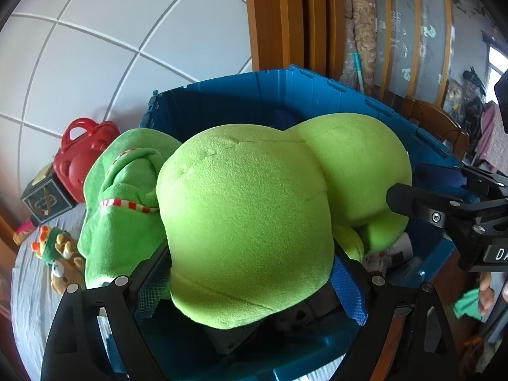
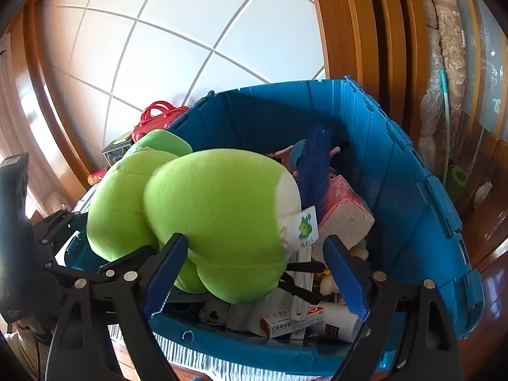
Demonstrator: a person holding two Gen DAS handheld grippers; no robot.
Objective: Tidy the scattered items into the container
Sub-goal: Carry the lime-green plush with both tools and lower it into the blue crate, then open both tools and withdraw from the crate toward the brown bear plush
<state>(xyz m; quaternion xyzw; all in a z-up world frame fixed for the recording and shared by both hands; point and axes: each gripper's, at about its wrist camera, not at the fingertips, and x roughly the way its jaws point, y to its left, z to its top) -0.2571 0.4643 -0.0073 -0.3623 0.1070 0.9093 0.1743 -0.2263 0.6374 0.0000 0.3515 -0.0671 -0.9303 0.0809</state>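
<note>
A big light-green plush toy [image 1: 247,222] lies over the open blue plastic bin [image 1: 317,95], with its darker green part hanging over the bin's left rim. My left gripper [image 1: 250,254] straddles the plush's rounded near end, its blue pads beside the fabric on both sides, jaws wide. In the right wrist view the plush [image 2: 216,222] rests on the bin's [image 2: 412,190] contents. My right gripper [image 2: 255,239] stands open around its white-tipped end: the left finger touches the plush, the right finger is clear of it.
Inside the bin lie a pink pack [image 2: 343,209], a blue fuzzy toy [image 2: 314,158] and medicine boxes [image 2: 285,320]. Left of the bin, a red case [image 1: 82,155], a dark box [image 1: 44,200] and a small bear plush [image 1: 60,263] sit on the striped sheet.
</note>
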